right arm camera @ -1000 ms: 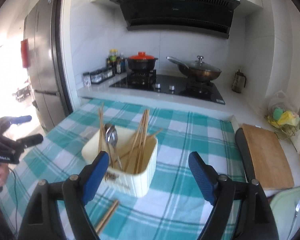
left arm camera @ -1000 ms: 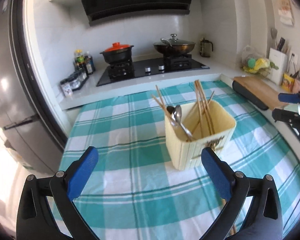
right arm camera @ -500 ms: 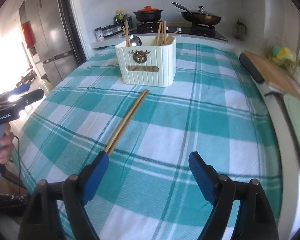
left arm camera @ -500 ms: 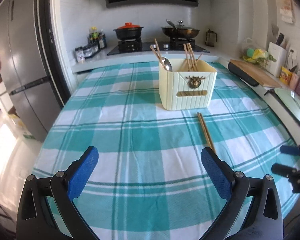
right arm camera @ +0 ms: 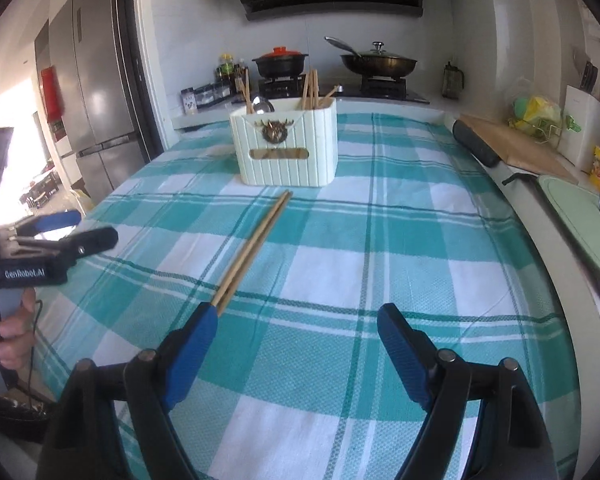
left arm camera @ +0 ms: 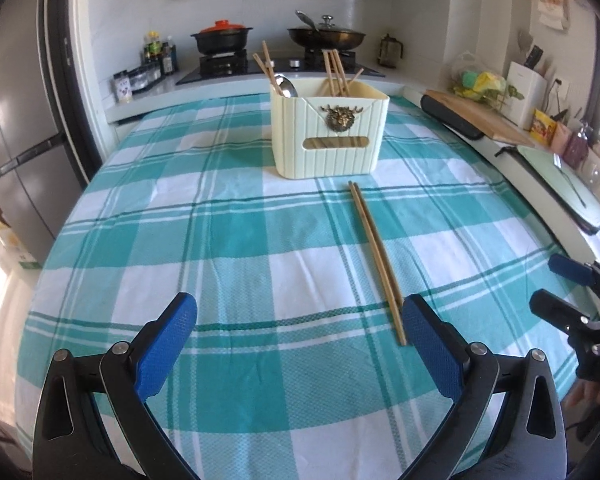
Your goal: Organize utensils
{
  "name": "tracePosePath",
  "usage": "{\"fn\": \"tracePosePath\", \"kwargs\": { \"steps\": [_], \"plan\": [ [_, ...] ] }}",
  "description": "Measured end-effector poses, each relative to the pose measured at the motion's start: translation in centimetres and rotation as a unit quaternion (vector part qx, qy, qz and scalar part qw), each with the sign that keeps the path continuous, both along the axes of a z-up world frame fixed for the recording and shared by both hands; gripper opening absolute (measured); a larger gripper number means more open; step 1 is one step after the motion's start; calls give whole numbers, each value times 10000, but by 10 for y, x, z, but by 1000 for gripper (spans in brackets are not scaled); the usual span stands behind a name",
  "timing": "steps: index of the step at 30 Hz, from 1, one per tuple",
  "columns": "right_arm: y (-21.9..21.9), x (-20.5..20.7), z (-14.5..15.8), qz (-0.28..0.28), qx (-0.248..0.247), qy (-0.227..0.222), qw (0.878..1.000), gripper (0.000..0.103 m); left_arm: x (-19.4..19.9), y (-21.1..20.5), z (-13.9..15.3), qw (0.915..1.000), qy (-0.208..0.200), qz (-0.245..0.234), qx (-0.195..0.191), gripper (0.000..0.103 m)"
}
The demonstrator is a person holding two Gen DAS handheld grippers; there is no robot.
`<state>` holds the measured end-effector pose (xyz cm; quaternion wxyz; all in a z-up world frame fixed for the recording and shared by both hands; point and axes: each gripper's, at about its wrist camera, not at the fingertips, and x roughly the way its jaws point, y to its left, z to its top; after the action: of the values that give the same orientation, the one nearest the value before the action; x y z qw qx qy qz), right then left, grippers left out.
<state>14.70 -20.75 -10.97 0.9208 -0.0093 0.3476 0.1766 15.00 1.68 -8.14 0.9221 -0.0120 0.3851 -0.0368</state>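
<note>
A cream ribbed utensil holder (left arm camera: 327,132) (right arm camera: 286,146) stands on the green-checked tablecloth (left arm camera: 236,248), with chopsticks and a metal spoon (left arm camera: 286,85) upright inside. One pair of wooden chopsticks (left arm camera: 376,258) (right arm camera: 252,246) lies flat on the cloth in front of it. My left gripper (left arm camera: 300,326) hovers open near the table's front edge, its right finger beside the pair's near end. My right gripper (right arm camera: 296,332) is open too, its left finger covering the pair's near tip. Nothing sits between either gripper's jaws.
Behind the table runs a counter with a stove, a red-lidded pot (left arm camera: 222,36) and a lidded wok (left arm camera: 326,36). A cutting board (left arm camera: 476,114) and a light green tray (right arm camera: 580,216) lie to the right. A steel fridge (right arm camera: 96,108) stands to the left.
Both grippers pulled back from above the holder and sank toward the table's near edge. The loose chopsticks on the cloth came into full view. Both stayed open.
</note>
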Motion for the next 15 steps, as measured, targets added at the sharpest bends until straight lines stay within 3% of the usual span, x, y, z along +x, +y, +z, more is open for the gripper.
{"fn": "tracePosePath", "kwargs": {
  "steps": [3, 8, 11, 15],
  "plan": [
    [4, 1, 2, 124, 226, 2, 9997, 84, 2, 5, -3, 9996, 84, -22, -255, 102],
    [13, 7, -12, 452, 390, 674, 9959, 84, -1, 7, -2, 9999, -55, 125, -35, 102],
    [15, 5, -16, 556, 114, 822, 9950, 84, -1, 7, -3, 9996, -106, 198, 152, 102],
    [24, -1, -16, 556, -872, 647, 9925, 84, 1, 7, -9, 9997, -12, 186, 176, 102]
  ]
}}
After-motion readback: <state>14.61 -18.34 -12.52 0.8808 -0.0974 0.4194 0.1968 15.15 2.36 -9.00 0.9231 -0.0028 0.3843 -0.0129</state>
